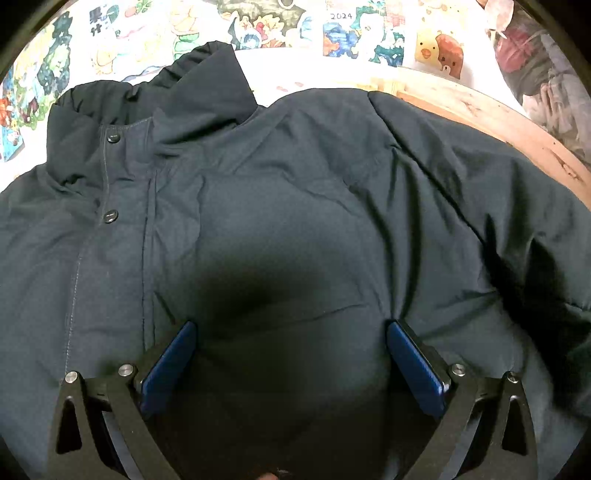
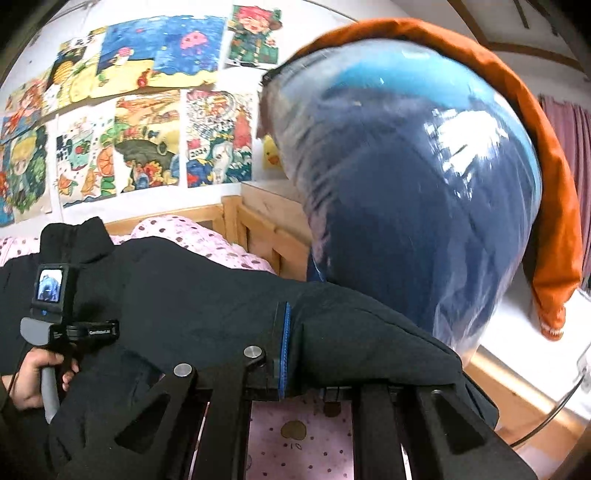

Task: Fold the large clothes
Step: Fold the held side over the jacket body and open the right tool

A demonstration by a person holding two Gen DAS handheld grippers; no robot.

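Right now my left gripper [image 1: 290,363] hangs over the dark jacket [image 1: 280,206], its two blue-padded fingers [image 1: 170,365] spread wide apart at the bottom of the left wrist view, with nothing between them. The jacket fills most of that frame, front side up, collar at the upper left, two black snap buttons [image 1: 110,216] running down the placket on the left. Behind it, along the top edge, a row of colourful drawings [image 1: 354,33] hangs on the wall, and a wooden bed frame [image 1: 517,125] curves down the upper right.

My right gripper [image 2: 291,354] is clamped on a fold of the jacket [image 2: 192,306]; the cloth drapes over and hides the far finger, only the near blue-edged finger [image 2: 283,350] showing. At lower left of that view my left hand [image 2: 33,376] grips the other tool's handle. A pink dotted bedsheet [image 2: 199,236] lies beyond the jacket, and a big plastic-wrapped blue bundle [image 2: 413,192] under an orange cloth [image 2: 554,236] fills the upper right.
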